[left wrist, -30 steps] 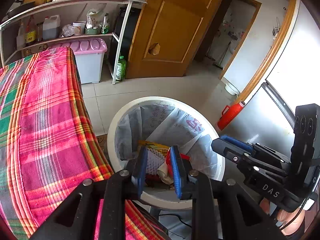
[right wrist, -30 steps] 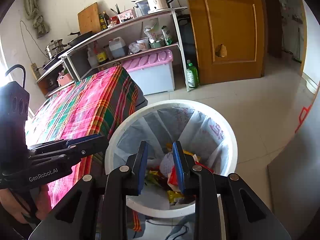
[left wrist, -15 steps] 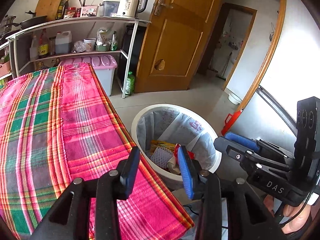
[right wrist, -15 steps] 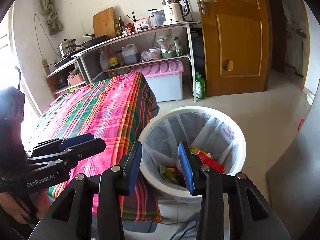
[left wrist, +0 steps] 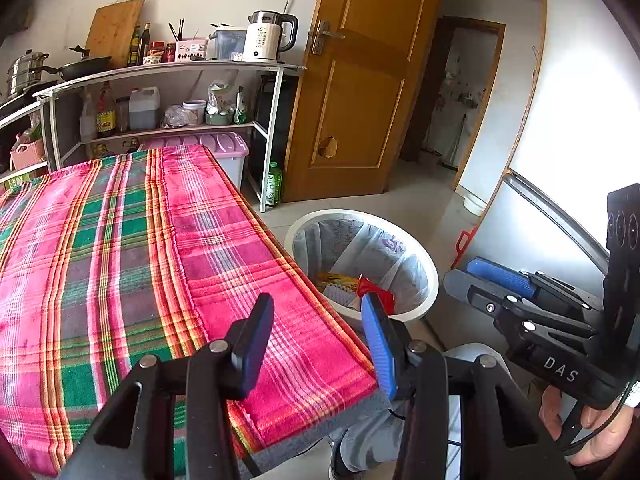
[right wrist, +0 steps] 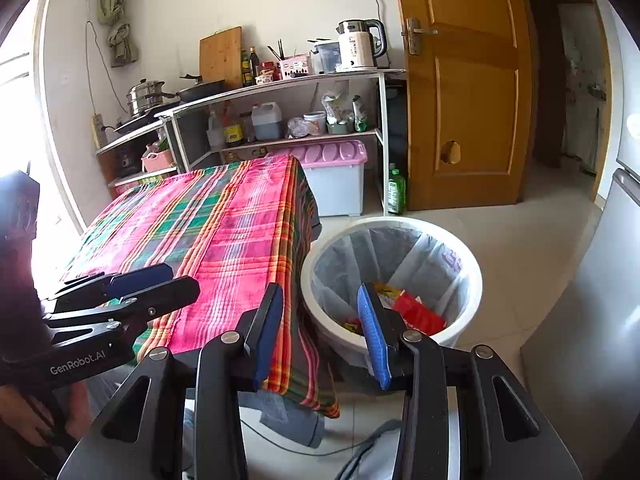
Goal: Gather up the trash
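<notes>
Two handheld grippers hang over the near corner of a table draped in a pink, green and orange plaid cloth [left wrist: 132, 264], with a white trash bin [right wrist: 472, 280] standing on the tiled floor just off the table's right edge. The left gripper [left wrist: 318, 344] is over the cloth near that edge, its jaws opening with nothing between the blue pads; the right gripper [right wrist: 320, 332] hangs past the corner, one finger seen against the cloth's hanging hem and the other against the bin's rim, its fingers spread and empty.

The collected trash [right wrist: 418, 312], a red wrapper and yellow packets among it, lies at the bottom of the bin inside a pale plastic liner [right wrist: 400, 256]. The tabletop shows bare cloth from edge to edge. The cloth overhangs the near corner and droops toward the floor beside the bin, where a dark cable [right wrist: 304, 446] trails across the tiles.

Open tiled floor [right wrist: 520, 248] runs beyond the bin toward a wooden door [right wrist: 472, 100]. A metal shelf rack [left wrist: 276, 136] with a kettle [left wrist: 266, 42] on top and a lidded pink storage box [right wrist: 340, 176] close off the table's far end. A person's hand [left wrist: 592, 436] grips the right tool's handle.
</notes>
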The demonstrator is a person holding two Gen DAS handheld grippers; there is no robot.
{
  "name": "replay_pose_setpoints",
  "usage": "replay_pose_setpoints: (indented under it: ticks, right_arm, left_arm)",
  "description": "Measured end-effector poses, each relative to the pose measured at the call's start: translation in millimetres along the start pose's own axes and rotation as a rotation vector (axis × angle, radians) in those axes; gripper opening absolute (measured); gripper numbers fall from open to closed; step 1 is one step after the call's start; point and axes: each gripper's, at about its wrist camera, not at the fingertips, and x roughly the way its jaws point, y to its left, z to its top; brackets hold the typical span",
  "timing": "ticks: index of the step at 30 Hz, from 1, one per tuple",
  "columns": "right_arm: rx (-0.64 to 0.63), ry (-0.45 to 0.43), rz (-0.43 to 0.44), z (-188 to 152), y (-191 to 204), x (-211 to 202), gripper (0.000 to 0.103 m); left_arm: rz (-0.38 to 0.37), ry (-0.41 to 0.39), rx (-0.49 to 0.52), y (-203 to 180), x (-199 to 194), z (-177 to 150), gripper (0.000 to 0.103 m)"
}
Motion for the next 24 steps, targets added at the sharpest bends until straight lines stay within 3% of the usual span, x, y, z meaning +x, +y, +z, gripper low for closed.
replay_pose_setpoints:
  ticks: [11,24]
  right_arm:
    - [-0.018,-0.020,-0.028,-21.3,9.4,-22.6,0.040]
    - [-0.023,-0.031,-0.047,-27.6,9.7,-29.3,0.040]
  left_arm:
    - [0.037,-0.024,0.006,-2.2,-28.4,-23.3,0.048]
    - [0.033,-0.046,0.004,-5.4,-37.5,-28.7,0.048]
